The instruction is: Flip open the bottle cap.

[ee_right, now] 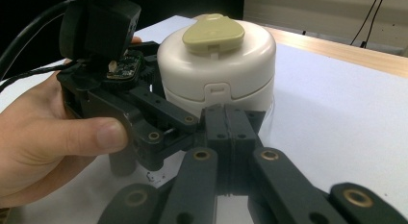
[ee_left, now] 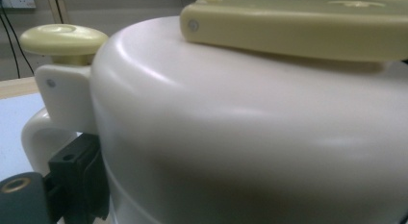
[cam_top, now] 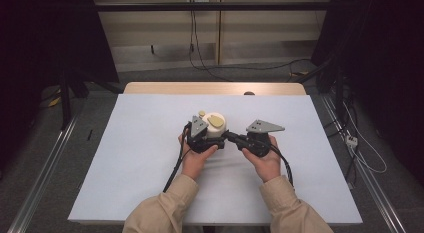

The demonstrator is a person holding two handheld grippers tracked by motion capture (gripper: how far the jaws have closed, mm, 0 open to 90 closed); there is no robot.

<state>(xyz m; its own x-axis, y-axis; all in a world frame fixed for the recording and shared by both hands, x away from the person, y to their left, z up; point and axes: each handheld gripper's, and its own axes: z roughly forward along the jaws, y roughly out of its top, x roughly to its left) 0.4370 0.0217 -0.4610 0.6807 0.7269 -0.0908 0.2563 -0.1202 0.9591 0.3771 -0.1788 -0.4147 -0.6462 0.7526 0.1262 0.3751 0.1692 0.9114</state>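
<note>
Right gripper first: its two black jaws are pressed flat together, no gap between them, tips right at the base of the white container, just under the small latch tab on its front; whether they pinch anything there I cannot tell. Left gripper now: it sits hard against the container's left side, and in the left gripper view the white wall crowds the lens, with one black jaw low at the left edge beside the container's white loop handle; how far those jaws stand apart, or whether they hold anything, I cannot tell. On top of the container lies a pale yellow teardrop lid piece, and a round yellow knob stands over the handle bracket. Out from there, the left hand wraps its gripper, thumb forward; the right hand cups the other. The container stands near the middle of the white table sheet, beige sleeves below.
</note>
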